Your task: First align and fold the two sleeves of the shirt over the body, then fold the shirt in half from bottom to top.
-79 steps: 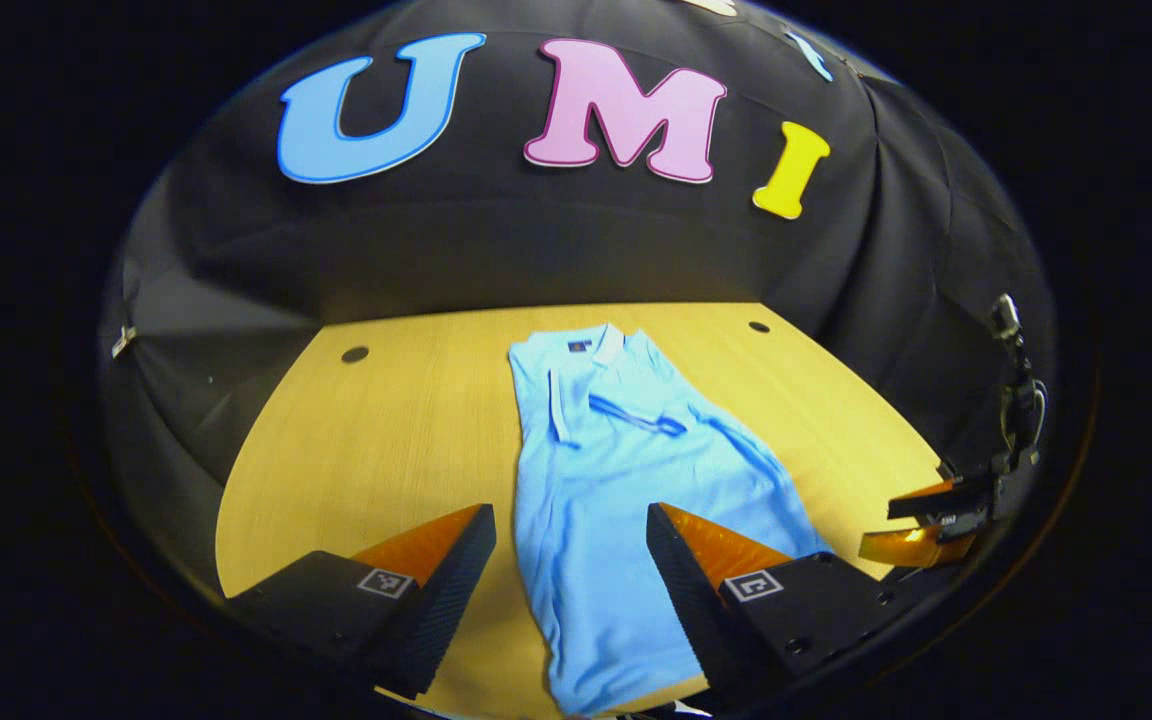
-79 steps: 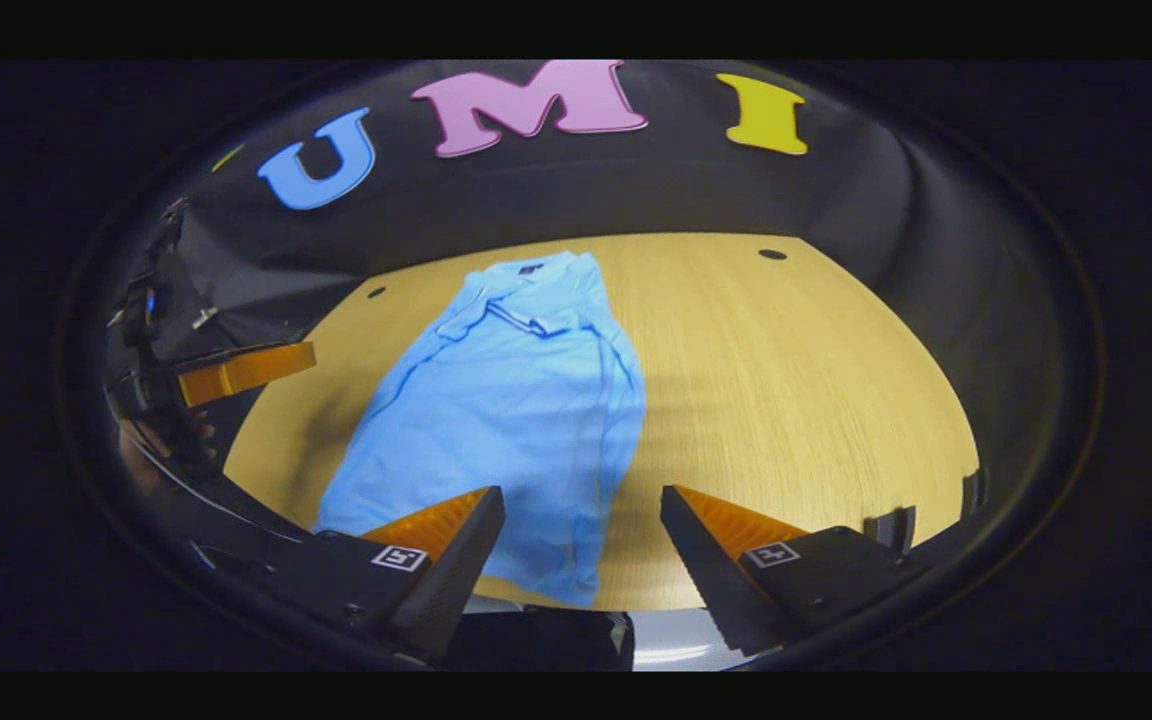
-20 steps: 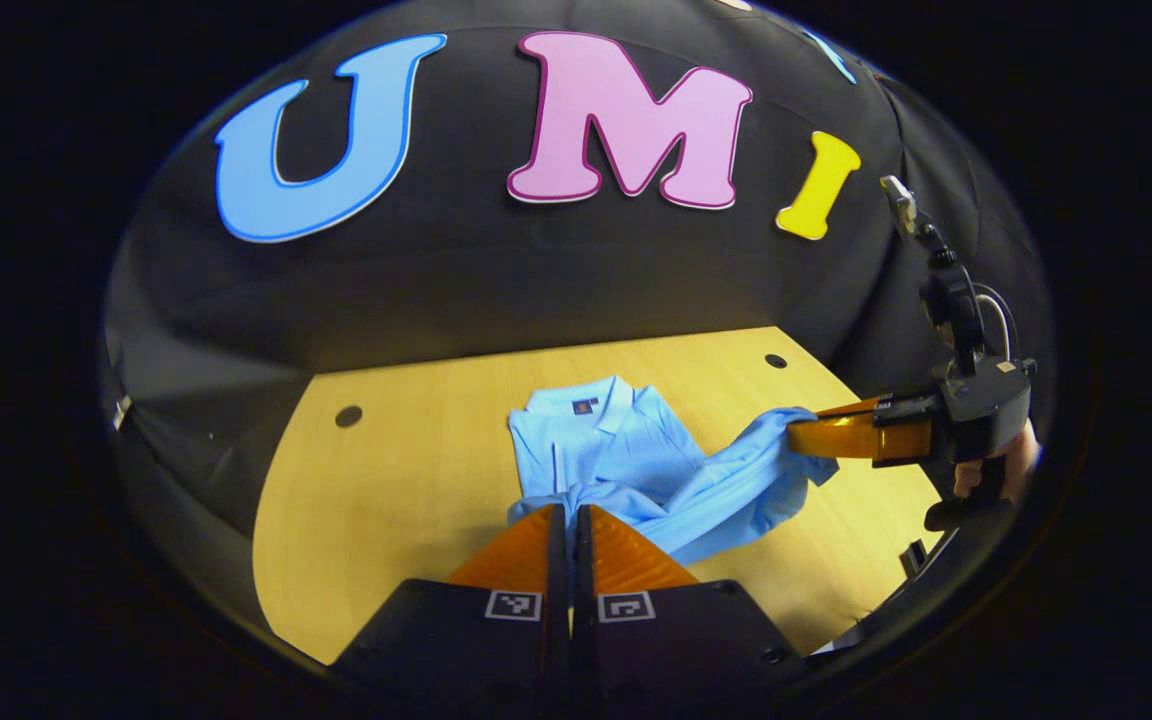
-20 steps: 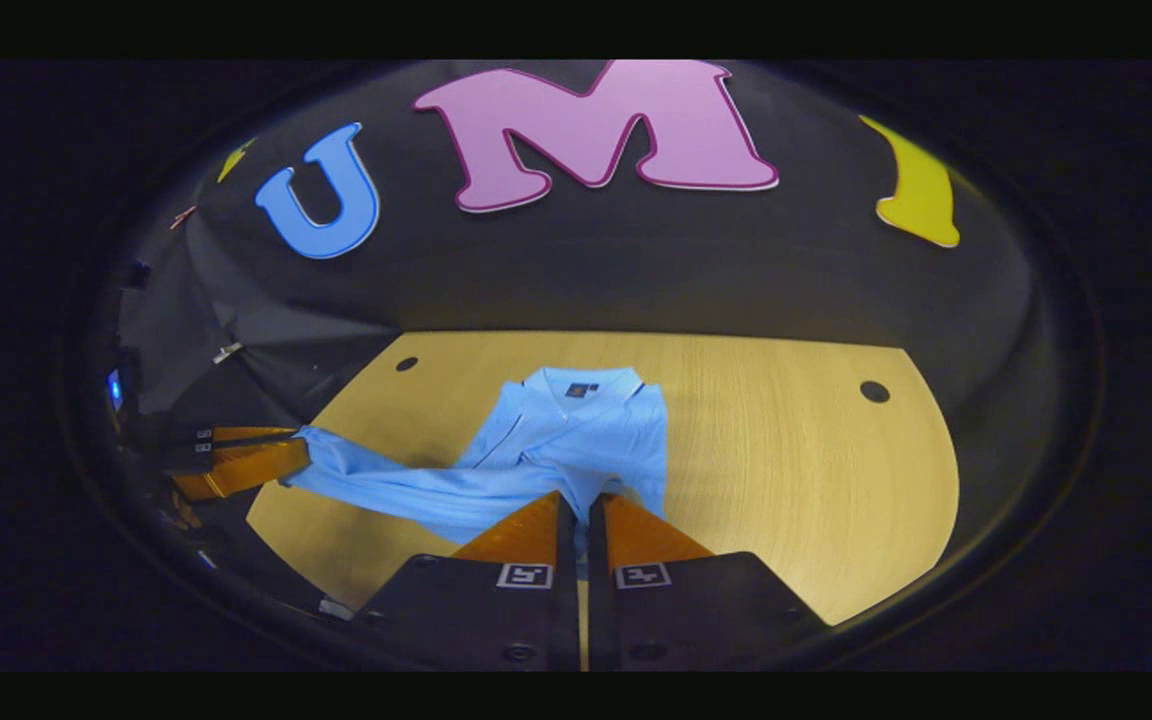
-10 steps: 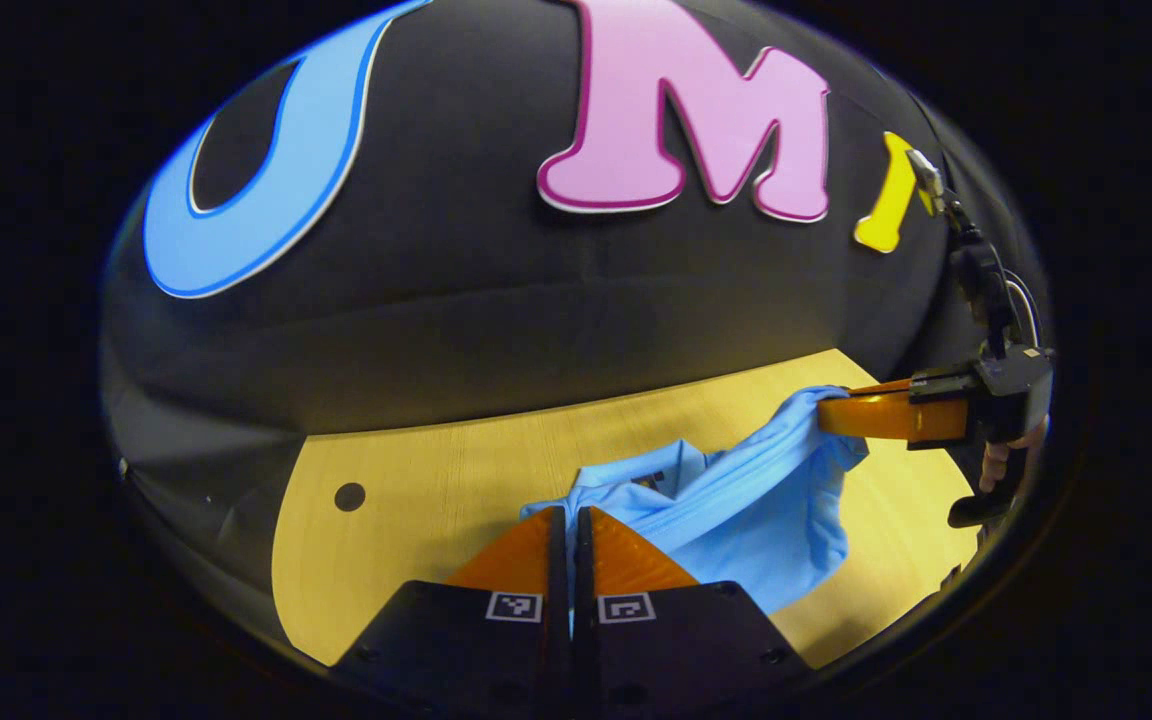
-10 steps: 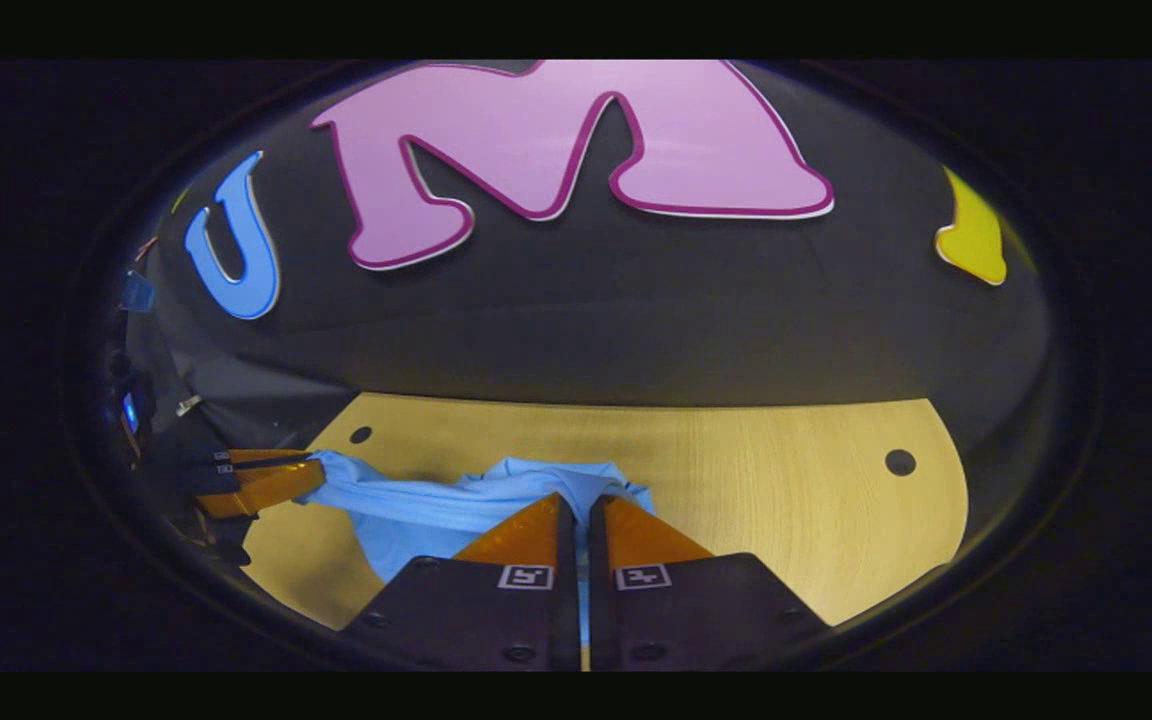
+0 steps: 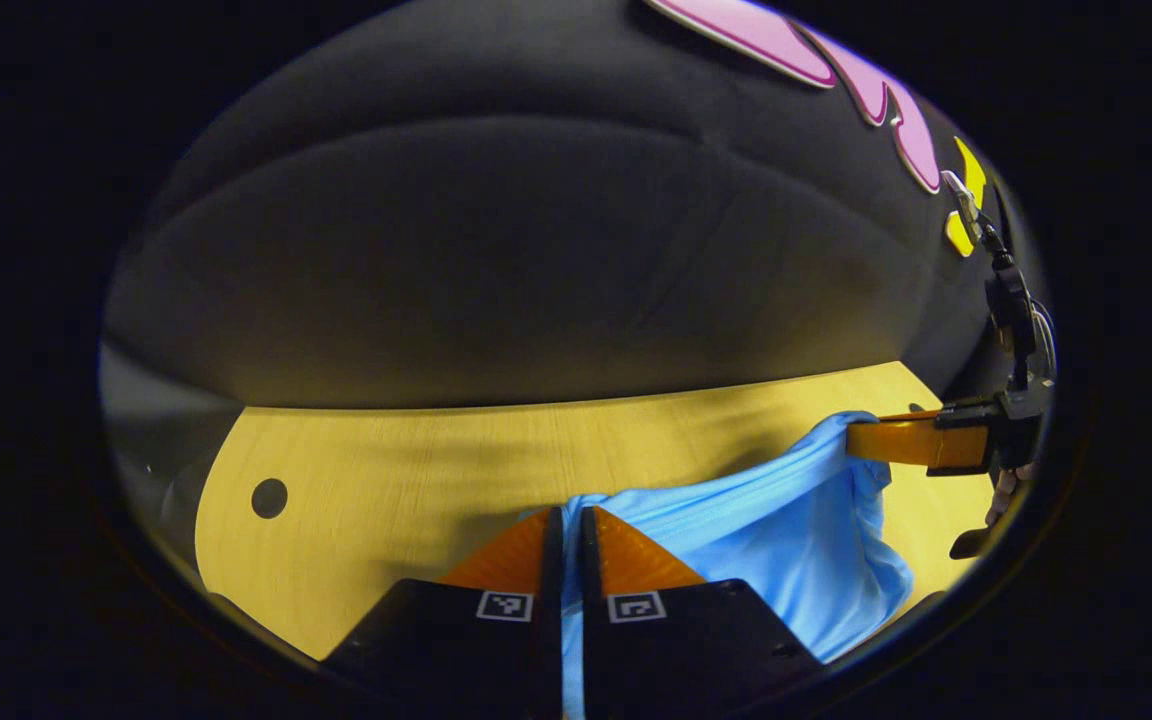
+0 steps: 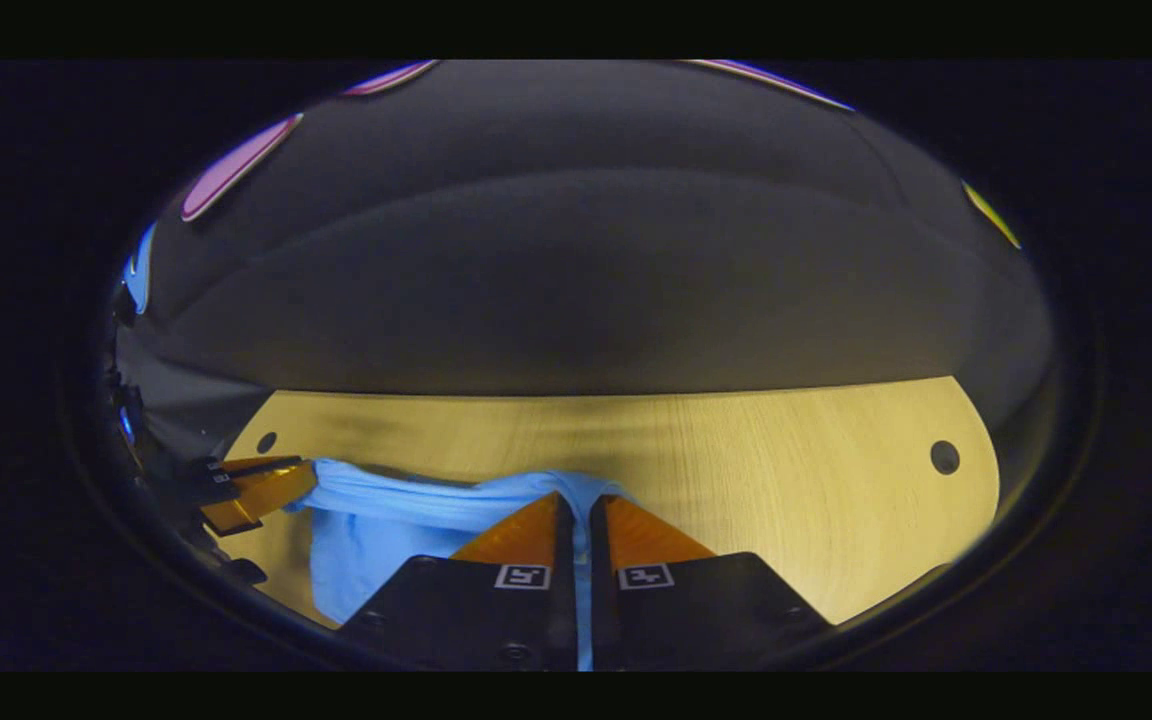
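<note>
Left gripper view: left gripper (image 7: 567, 520), fingers clamped on light-blue shirt (image 7: 786, 530); cloth stretched rightward, hanging above wooden table (image 7: 386, 470), to right gripper (image 7: 861, 438), likewise clamped. Right gripper view: right gripper (image 8: 581, 510) pinching shirt (image 8: 386, 520); left gripper (image 8: 301, 478) at far left.

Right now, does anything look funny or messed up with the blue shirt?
Nothing looks damaged. The shirt hangs bunched between the left gripper and right gripper, sagging above the table.
</note>
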### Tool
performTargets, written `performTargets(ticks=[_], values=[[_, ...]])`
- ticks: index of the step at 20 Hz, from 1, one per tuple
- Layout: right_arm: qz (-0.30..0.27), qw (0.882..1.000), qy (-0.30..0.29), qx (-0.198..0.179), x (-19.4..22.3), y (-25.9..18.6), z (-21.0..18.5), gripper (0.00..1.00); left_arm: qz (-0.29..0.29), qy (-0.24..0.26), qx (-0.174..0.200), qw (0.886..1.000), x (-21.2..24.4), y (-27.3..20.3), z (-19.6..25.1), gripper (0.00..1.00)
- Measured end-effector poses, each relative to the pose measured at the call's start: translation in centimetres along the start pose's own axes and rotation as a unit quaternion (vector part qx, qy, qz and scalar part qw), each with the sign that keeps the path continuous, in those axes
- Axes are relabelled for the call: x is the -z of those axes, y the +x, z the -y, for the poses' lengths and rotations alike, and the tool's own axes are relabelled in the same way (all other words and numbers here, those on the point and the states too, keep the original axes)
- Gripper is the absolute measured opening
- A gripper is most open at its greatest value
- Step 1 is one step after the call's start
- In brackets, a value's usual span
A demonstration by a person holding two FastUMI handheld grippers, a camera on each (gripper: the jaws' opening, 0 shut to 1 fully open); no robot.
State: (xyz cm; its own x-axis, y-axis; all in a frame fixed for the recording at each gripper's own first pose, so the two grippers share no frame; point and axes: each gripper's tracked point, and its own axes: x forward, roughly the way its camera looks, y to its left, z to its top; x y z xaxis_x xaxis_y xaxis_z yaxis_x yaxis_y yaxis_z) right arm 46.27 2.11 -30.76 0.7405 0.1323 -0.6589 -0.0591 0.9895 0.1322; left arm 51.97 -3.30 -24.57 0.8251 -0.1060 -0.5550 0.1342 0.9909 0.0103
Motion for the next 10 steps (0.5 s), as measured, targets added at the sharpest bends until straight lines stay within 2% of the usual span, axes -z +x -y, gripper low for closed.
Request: performTargets(ticks=[1, 2, 3, 4, 7, 8, 10], values=[[0.006, 1.0, -0.016, 0.007, 0.0, 0.1, 0.2, 0.12, 0.006, 0.003, -0.011, 1.0, 0.1, 0.7, -0.5, 0.21], [0.015, 0.999, -0.033, 0.012, -0.2, 0.3, 0.4, 0.14, 0.01, 0.003, -0.018, 1.0, 0.1, 0.9, -1.0, 0.22], [0.025, 0.999, -0.047, 0.01, -0.7, -0.1, 0.2, 0.17, 0.007, 0.001, -0.018, 1.0, 0.3, 0.6, -1.0, 0.37], [0.037, 0.998, -0.056, 0.006, -1.4, -0.8, 0.1, 0.23, 0.005, -0.006, -0.015, 1.0, 0.3, 0.0, -0.9, 0.35], [0.101, 0.992, -0.068, 0.012, -4.2, -4.6, -0.2, 0.7, 0.046, -0.023, -0.002, 0.999, -1.4, -3.3, 0.3, 1.0], [0.125, 0.99, -0.066, 0.017, -5.2, -6.2, 0.1, 0.86, 0.066, -0.015, -0.004, 0.998, -2.4, -4.9, 0.3, 1.0], [0.167, 0.984, -0.053, 0.027, -6.6, -10.5, 0.5, 0.92, 0.098, 0.005, -0.014, 0.995, -3.3, -8.2, 0.3, 0.99]])
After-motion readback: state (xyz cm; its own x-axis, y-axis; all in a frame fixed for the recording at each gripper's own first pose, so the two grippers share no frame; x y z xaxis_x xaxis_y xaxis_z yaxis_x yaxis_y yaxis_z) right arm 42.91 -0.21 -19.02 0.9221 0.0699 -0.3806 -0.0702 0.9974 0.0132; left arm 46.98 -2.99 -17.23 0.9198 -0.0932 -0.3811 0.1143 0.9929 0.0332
